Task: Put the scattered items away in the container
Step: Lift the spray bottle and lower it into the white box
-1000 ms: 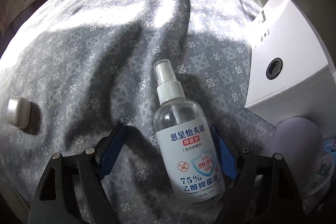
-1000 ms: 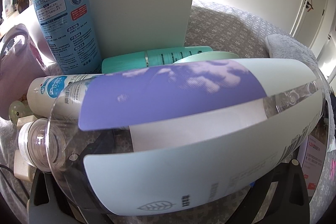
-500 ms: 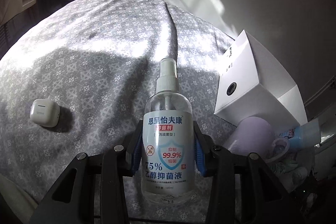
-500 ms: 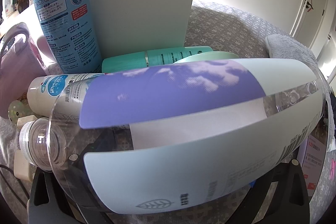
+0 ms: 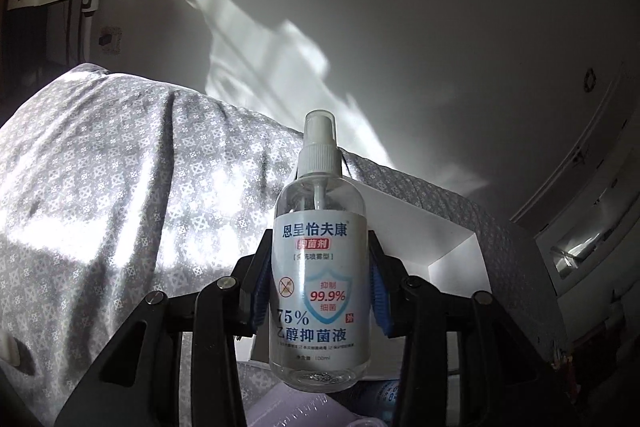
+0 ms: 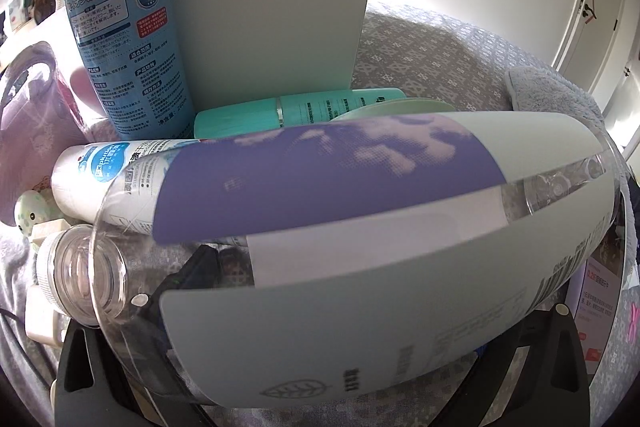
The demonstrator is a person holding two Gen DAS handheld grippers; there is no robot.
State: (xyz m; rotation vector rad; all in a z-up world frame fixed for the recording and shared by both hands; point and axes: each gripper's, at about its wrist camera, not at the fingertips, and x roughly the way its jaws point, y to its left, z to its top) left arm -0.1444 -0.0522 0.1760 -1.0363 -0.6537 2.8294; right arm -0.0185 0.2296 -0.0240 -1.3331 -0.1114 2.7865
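**Left gripper holds the sanitiser spray; right gripper sits under a large clear bottle**

Left wrist view: The left gripper point(image 5: 319, 291) is clamped on a clear sanitiser spray bottle point(image 5: 319, 283). Both blue pads point(image 5: 379, 301) press against the labelled sides of the bottle, which stands upright between them with its white spray head at the top. The jaws have just been closing, with the bottle between them. The bottle is held in the air, clear of the grey patterned bedspread point(image 5: 104, 187). A white box point(image 5: 452, 247) lies behind the bottle, partly hidden by it. A pale lilac item point(image 5: 280, 407) shows at the lower edge, too cropped to identify.

Right wrist view: A large clear bottle point(image 6: 360, 247) with a purple and pale green label lies on its side across the right gripper point(image 6: 320, 379), its neck to the left. The bottle hides the fingertips; whether the jaws grip it cannot be told. Beyond it, a blue deodorant spray can point(image 6: 124, 39) stands upright against a pale upright card panel point(image 6: 272, 27). A teal tube point(image 6: 300, 107) and a white spray can point(image 6: 104, 175) lie on their sides beside the can.
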